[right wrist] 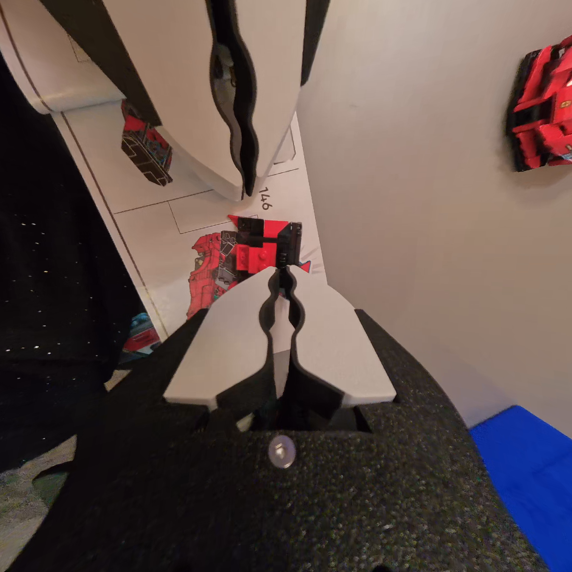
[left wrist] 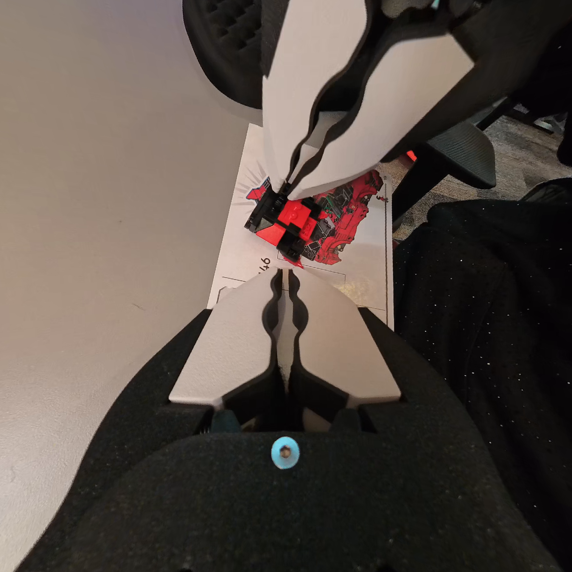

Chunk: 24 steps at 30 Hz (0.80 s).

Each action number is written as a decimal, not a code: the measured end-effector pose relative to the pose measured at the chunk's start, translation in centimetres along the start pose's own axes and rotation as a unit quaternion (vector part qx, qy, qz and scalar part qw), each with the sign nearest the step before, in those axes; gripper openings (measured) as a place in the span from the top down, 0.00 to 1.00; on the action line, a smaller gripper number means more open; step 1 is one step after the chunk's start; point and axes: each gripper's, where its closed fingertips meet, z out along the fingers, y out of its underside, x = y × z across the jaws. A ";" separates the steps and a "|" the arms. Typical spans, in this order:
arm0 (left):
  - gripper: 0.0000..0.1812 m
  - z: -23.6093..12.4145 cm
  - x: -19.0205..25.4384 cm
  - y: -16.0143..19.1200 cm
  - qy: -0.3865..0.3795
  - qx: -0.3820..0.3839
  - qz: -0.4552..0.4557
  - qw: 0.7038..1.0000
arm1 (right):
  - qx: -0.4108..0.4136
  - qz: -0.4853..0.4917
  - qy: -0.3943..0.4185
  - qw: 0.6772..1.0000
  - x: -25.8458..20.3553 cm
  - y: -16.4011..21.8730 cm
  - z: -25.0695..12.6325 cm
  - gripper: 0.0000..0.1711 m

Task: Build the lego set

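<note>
A small red and black lego assembly point(left wrist: 286, 221) sits over the open instruction booklet point(left wrist: 365, 278). My right gripper point(left wrist: 286, 188) comes in from the top of the left wrist view and is shut on the assembly's black end. In the right wrist view the right gripper point(right wrist: 280, 272) pinches that black part of the assembly point(right wrist: 263, 247). My left gripper point(left wrist: 284, 272) is shut with nothing visible between its fingers, its tips just short of the assembly. It also shows in the right wrist view point(right wrist: 247, 192), pointing down at the booklet point(right wrist: 148, 216).
A larger built red and black lego car point(right wrist: 544, 111) stands on the pale table point(right wrist: 402, 216) to the right. A blue object point(right wrist: 526, 464) lies at the lower right. A black chair point(left wrist: 458, 154) and a person's dark clothing point(left wrist: 479, 309) are beyond the table's edge. My hands' fingertips stand some 5 cm from each other. The blue object point(right wrist: 526, 464) lies around 25 cm away from my right fingertips.
</note>
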 end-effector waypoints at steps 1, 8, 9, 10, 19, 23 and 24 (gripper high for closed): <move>0.98 0.0 0.0 0.0 0.000 0.000 0.000 1.000 | -0.012 -0.006 0.009 1.000 0.0 0.0 0.0 0.98; 0.98 0.0 0.0 0.0 -0.001 -0.001 0.001 1.000 | -0.061 0.008 -0.023 0.998 0.1 0.2 0.1 0.98; 0.98 0.0 0.0 0.0 -0.001 -0.001 0.001 1.000 | -0.068 0.012 -0.031 0.997 0.1 0.2 0.1 0.98; 0.98 0.0 0.0 0.0 -0.001 -0.001 0.001 1.000 | -0.077 0.011 -0.037 0.996 0.1 0.2 0.1 0.98; 0.98 -0.3 0.2 -0.3 0.020 0.016 -0.020 0.999 | -0.097 0.002 -0.057 0.994 0.1 0.2 0.1 0.98; 0.98 -0.5 0.2 -0.4 0.027 0.022 -0.024 0.999 | -0.064 -0.023 -0.046 0.997 -0.3 0.1 -0.1 0.94; 0.98 -0.5 0.2 -0.5 0.027 0.023 -0.025 0.999 | -0.051 -0.027 -0.040 0.998 -0.4 -0.1 -0.4 0.91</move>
